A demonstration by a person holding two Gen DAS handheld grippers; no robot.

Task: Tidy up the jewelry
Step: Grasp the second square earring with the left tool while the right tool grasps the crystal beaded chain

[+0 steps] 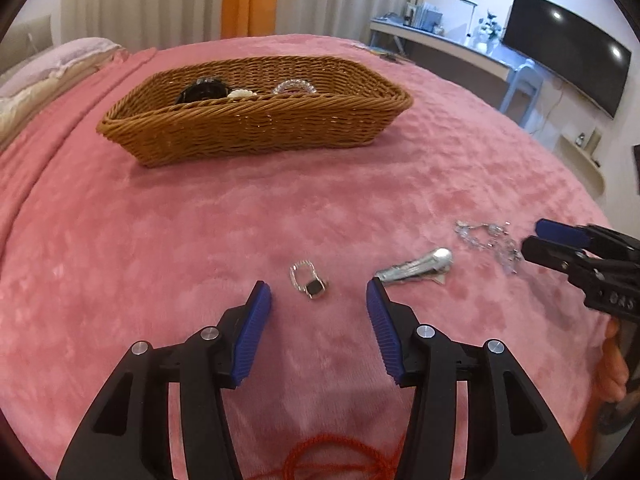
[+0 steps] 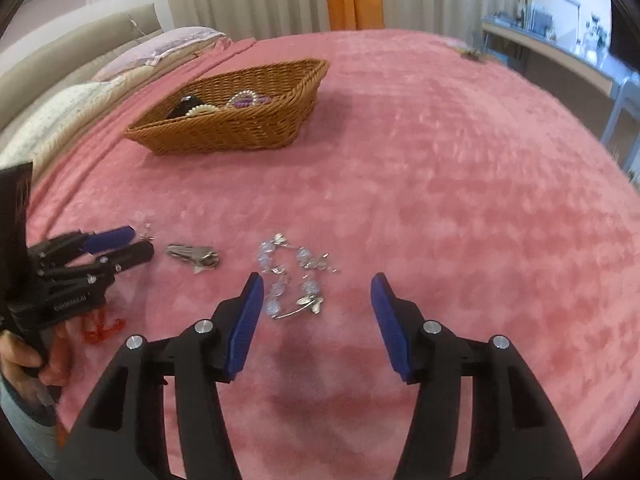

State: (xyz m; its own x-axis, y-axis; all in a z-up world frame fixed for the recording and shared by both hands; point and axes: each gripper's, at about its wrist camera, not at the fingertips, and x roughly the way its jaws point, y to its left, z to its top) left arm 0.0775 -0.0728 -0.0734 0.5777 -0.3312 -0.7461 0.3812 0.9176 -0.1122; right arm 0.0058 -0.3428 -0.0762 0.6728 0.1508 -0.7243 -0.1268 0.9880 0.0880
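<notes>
- One brown woven wicker basket [image 1: 256, 128] is sitting toward the pink blanket's [image 1: 160, 240] far edge, holding three bracelets.
- One small clear ring [image 1: 308, 282], one silver hair clip [image 1: 418, 266] and one clear beaded bracelet [image 2: 294, 276] are lying nearer.
- The left gripper [image 1: 319, 294] is gaping half-wide around the ring, holding nothing.
- The right gripper [image 2: 316, 286] is standing apart over the beaded bracelet, empty.

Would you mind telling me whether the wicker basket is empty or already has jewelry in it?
Partly filled. The wicker basket holds a dark piece, a pearl bracelet and a purple bead bracelet.
</notes>
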